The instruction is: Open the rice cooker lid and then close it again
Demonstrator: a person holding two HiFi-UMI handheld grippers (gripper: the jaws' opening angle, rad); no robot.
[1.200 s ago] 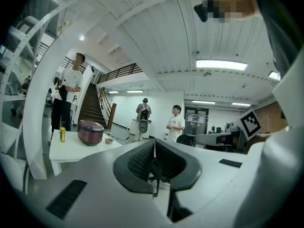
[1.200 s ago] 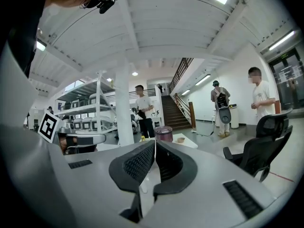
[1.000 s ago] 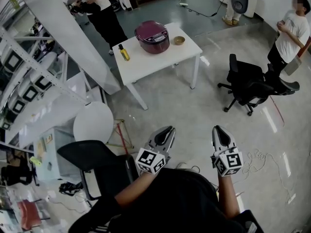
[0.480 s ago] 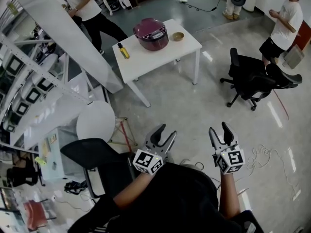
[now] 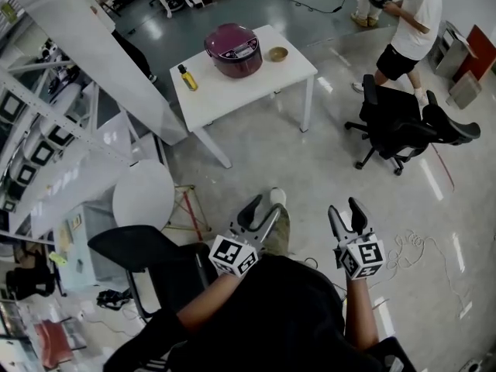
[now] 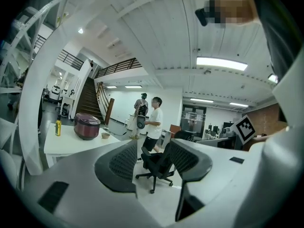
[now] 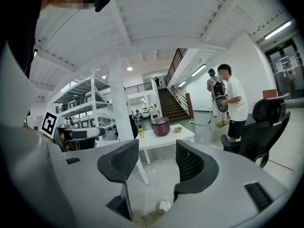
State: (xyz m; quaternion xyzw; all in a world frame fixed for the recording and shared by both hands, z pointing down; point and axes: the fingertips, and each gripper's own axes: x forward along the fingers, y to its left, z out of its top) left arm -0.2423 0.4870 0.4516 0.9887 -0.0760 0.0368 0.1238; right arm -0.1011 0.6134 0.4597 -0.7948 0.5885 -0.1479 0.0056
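Maroon rice cooker [image 5: 233,50] sits closed on the white table [image 5: 244,93].

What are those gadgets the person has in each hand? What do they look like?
The left gripper and the right gripper are matching grey plastic tools. Each has two curved jaws faced with black dimpled pads. Each also carries a white cube printed with black square markers. The person wears a black top.
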